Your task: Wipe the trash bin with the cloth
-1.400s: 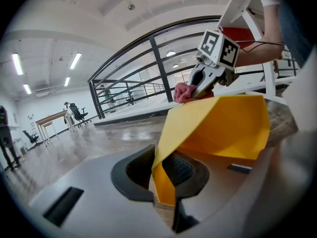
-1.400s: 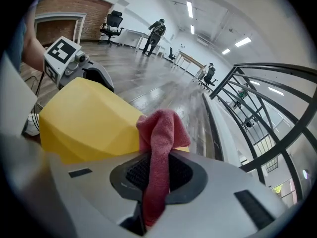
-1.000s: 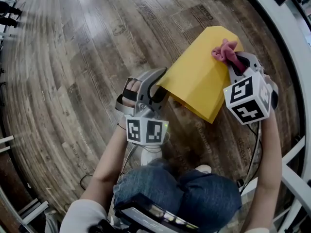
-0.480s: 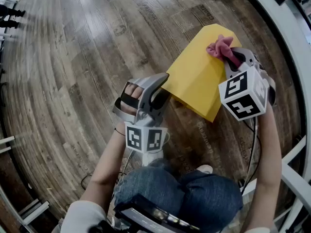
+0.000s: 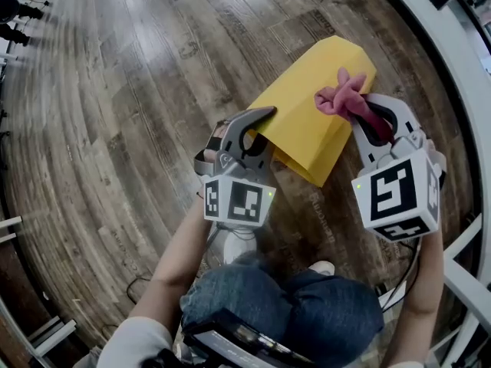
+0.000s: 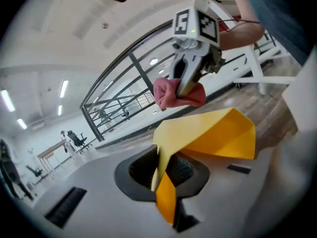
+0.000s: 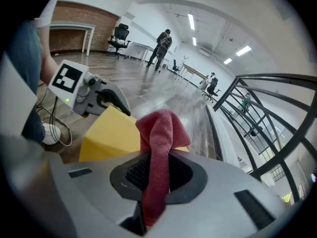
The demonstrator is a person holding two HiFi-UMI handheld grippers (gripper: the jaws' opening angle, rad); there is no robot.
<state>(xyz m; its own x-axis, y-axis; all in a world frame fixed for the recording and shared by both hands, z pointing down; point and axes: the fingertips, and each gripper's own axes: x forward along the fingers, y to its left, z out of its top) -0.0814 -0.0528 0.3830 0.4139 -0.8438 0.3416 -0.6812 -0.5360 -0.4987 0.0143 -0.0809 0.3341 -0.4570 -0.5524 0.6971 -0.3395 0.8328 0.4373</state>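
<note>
Pointing its mouth toward the person (image 5: 284, 305), trash bin (image 5: 307, 113) lies sideways.

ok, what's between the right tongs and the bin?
Only the pink cloth, pinched in the right tongs, over the yellow bin's side; the head view shows it.

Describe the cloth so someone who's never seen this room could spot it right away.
Start from the brown wooden floor, then find the big yellow trash bin above it. At the bin's right side, the right gripper pinches a crumpled pink cloth, the only soft, pink thing there.
</note>
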